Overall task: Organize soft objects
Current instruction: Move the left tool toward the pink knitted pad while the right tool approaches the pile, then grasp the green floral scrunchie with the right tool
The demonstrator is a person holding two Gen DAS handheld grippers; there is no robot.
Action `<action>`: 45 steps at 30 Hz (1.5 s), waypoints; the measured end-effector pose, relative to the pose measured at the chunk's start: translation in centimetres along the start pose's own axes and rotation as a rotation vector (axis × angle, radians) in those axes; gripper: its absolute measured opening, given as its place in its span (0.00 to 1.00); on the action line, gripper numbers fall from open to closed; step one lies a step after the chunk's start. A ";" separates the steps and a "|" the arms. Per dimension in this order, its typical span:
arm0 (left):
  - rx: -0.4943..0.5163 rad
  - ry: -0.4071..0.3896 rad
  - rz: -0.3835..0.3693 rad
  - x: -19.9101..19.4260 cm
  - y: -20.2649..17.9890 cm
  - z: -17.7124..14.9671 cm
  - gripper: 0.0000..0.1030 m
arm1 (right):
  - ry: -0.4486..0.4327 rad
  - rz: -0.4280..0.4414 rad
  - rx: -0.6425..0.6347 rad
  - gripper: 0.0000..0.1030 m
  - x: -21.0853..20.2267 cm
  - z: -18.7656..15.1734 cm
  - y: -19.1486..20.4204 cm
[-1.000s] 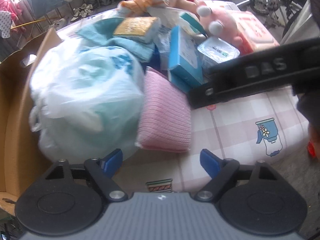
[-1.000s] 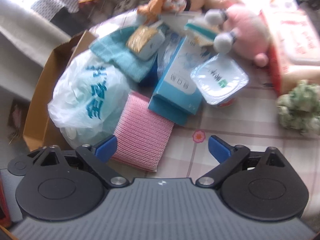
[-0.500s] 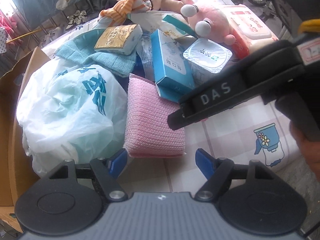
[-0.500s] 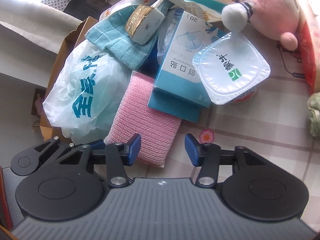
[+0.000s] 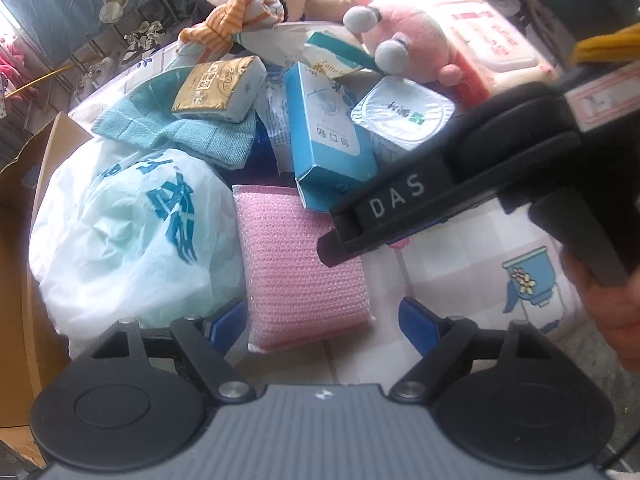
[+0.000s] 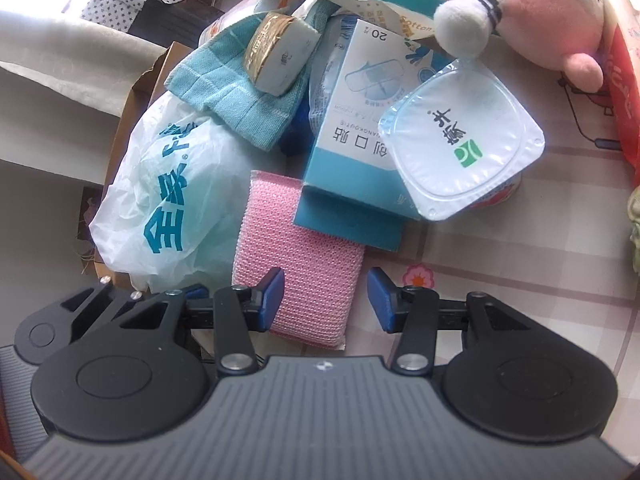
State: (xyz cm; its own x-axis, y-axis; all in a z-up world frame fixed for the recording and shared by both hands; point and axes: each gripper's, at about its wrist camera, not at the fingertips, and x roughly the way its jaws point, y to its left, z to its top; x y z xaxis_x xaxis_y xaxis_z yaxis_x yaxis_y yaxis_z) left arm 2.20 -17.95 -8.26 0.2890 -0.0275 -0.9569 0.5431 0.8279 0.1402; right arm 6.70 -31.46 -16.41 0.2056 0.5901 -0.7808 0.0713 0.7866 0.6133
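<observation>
Right gripper (image 6: 326, 298) is down over the near end of the pink sponge (image 6: 298, 258), blue pads set either side of its right half with daylight on both sides, so the jaws are parted and nothing is held. Looks like the pick-up step on that sponge. It lies flat on the checked tablecloth (image 6: 520, 264), its left edge against the white plastic bag (image 6: 172, 196) and its far end tucked under the blue plaster box (image 6: 360, 152), with the sealed yoghurt cup (image 6: 464, 140) leaning on that box.

Left gripper (image 5: 322, 322) hangs wide open at the sponge's near edge, gripping nothing.

The next move, I'd say, calls for closing on the sponge and drawing it nearward, out from under the box, gently. Lift straight up and the box and cup may tip. It should squash, so a firm pinch is wanted.
</observation>
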 end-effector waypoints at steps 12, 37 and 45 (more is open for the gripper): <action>-0.091 0.044 -0.006 2.8 0.2 1.2 0.84 | 0.073 0.043 0.014 0.44 2.1 1.1 -1.3; -0.070 0.112 -0.200 2.9 -1.8 -2.1 0.84 | 0.129 -0.041 0.082 0.46 -1.3 -4.2 -1.2; -0.062 0.116 -0.233 3.5 -1.9 -2.7 0.84 | 0.065 -0.062 0.167 0.46 -2.9 -6.3 -2.2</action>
State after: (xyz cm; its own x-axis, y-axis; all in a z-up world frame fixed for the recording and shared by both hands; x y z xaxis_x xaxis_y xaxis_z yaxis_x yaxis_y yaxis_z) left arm 0.09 -18.08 -12.58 0.0677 -0.1604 -0.9847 0.5344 0.8393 -0.1000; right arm -0.25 -33.73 -16.23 0.1328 0.5561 -0.8204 0.2444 0.7838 0.5709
